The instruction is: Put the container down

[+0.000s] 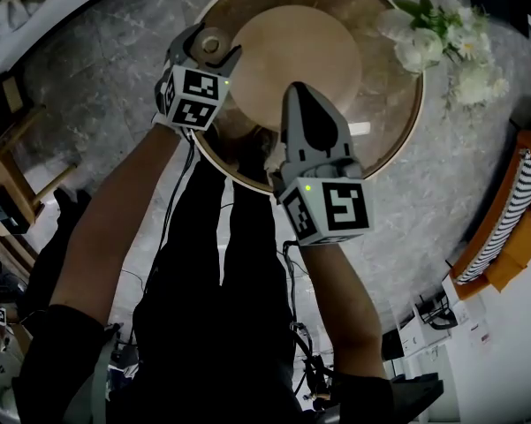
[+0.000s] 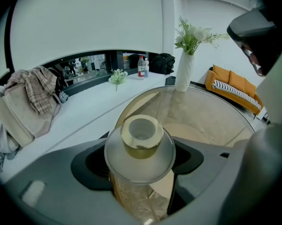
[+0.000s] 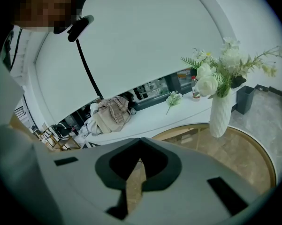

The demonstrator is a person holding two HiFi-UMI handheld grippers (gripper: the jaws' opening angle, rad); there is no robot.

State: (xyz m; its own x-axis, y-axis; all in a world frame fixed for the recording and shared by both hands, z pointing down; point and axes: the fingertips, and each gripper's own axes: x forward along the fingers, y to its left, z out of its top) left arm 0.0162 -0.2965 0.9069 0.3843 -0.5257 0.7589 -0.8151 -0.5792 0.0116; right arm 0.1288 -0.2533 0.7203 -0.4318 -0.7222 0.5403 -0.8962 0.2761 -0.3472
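The right gripper (image 1: 296, 93) is nearest the head camera, with its marker cube (image 1: 329, 210) uppermost. The right gripper view shows its jaws closed tip to tip with nothing held; only a thin slit lower down shows the table surface behind them. The gripper is positioned over the near part of the round glass table (image 1: 398, 140).

The left gripper (image 1: 203, 56) is at the table's near-left rim. Its jaws are clamped on the container (image 2: 140, 146), one on each side of the body just below the lid. The container is a clear glass jar with a clear domed lid (image 2: 115, 156) and a tan cylindrical knob (image 2: 141, 135) on top. It stands upright in the grip. No view shows whether its base touches the glass.

Table layout:
- The top is amber-tinted glass, with a round wooden base disc (image 1: 296, 56) visible through it.
- A white vase (image 2: 183, 71) holding white flowers (image 1: 442, 42) stands at the far-right side of the table, well apart from both grippers.

Surroundings:
- The floor is grey marble (image 1: 97, 69).
- An orange sofa (image 1: 504, 228) with a striped cushion (image 1: 512, 206) stands to the right of the table.
- A long white counter (image 2: 84, 111) runs behind the table. It carries a pile of clothes (image 2: 28, 102), a small flower bunch (image 2: 117, 76) and bottles (image 2: 141, 67).
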